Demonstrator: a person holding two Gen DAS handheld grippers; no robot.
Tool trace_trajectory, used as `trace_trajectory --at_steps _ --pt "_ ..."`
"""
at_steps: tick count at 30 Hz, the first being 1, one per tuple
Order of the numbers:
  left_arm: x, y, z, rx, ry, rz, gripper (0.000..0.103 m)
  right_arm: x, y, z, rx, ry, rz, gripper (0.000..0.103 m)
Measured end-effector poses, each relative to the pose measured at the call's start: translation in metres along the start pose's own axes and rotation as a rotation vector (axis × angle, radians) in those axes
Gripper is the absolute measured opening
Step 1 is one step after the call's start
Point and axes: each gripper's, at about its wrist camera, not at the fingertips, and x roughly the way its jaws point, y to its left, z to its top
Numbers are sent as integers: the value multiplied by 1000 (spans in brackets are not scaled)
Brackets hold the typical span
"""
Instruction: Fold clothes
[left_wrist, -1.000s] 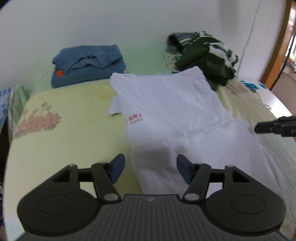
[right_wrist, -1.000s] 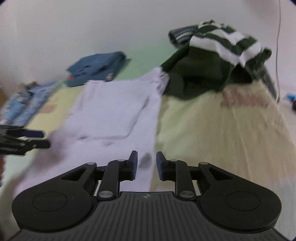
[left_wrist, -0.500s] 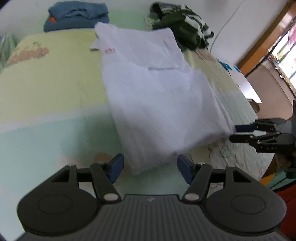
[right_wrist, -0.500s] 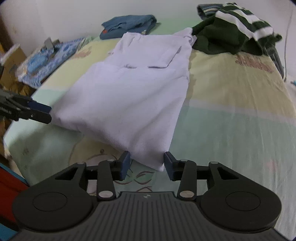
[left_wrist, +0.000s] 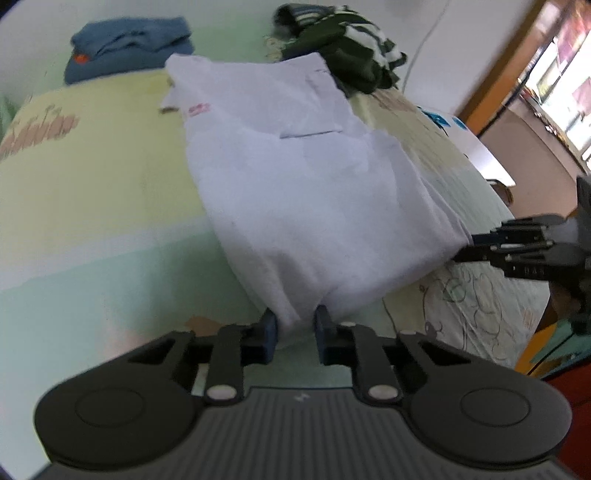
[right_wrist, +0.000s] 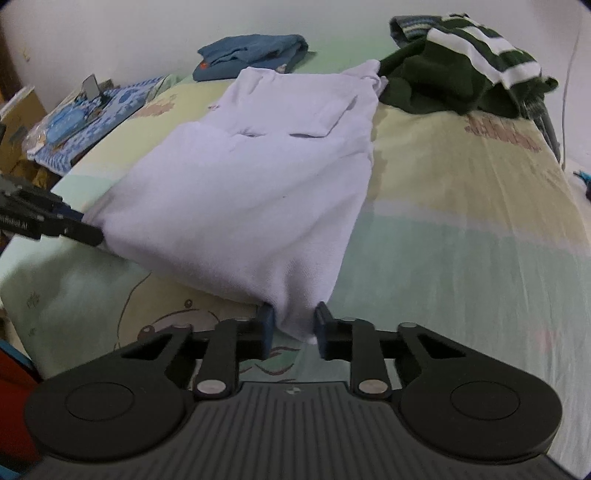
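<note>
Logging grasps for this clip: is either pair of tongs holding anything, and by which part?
Both hold the white shirt: the left tongs and the right tongs have just closed, each on a near bottom corner of its hem.

Little could be read. The white shirt (left_wrist: 295, 206) bore a small red print (left_wrist: 198, 109) near its far left edge, too blurred to make out. On the side of the right gripper (left_wrist: 466, 246), in the left wrist view, pale letters (left_wrist: 530, 271) stood, but not legibly. The left gripper (right_wrist: 92, 233), in the right wrist view, carried a pale line of lettering (right_wrist: 13, 220), likewise unreadable. The bedsheet (right_wrist: 461, 221) showed reddish-brown printed motifs (right_wrist: 502, 133), perhaps lettering.
</note>
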Motion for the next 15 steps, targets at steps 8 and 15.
trace_trajectory --at_steps 8,15 --pt "-16 -14 -4 52 -9 -60 3 -14 7 0 -110 18 -25 11" --pt "-26 -14 -21 68 44 -108 0 -21 14 -4 -151 26 -47 8"
